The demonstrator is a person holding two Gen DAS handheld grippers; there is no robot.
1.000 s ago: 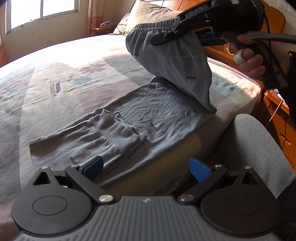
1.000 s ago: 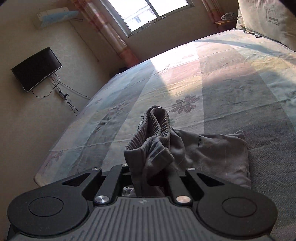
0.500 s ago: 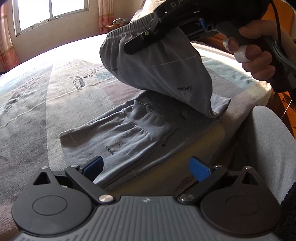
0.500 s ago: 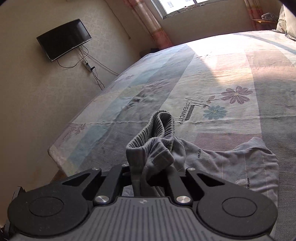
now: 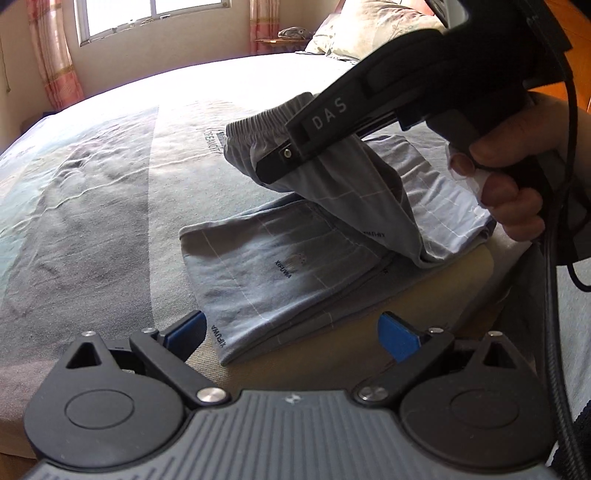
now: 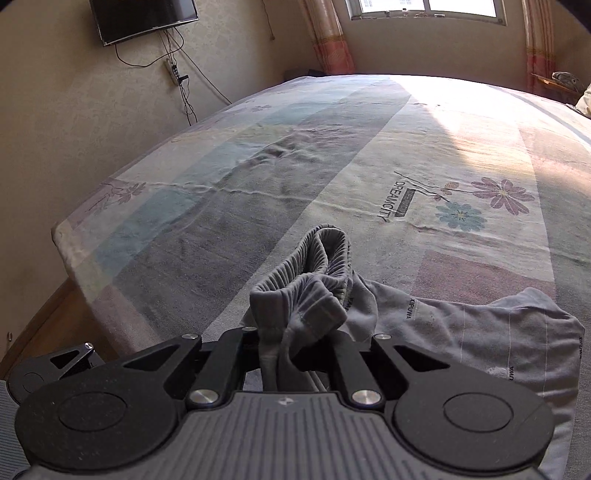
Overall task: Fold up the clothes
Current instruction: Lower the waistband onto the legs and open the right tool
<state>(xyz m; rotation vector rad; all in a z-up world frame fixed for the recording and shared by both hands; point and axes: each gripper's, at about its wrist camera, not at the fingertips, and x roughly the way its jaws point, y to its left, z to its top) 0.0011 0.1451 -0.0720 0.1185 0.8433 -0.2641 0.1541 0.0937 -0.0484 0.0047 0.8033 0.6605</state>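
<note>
Counted one pair of grey checked cotton trousers (image 5: 291, 266) on the patterned bedsheet (image 5: 92, 206), elastic waistband (image 6: 314, 273) pinched by right gripper (image 6: 295, 354), left gripper (image 5: 291, 328) spread empty; wall-mounted black television (image 6: 144, 16) in right view only.

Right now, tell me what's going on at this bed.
A person is folding grey cotton trousers on the patterned bed sheet. The right gripper has its jaws shut on the ribbed elastic waistband and holds that end up over the trouser legs, which lie flat near the bed's edge. The left gripper hangs open just in front of the flat part, holding nothing. The fold is half made; the waistband is not yet laid down.
</note>
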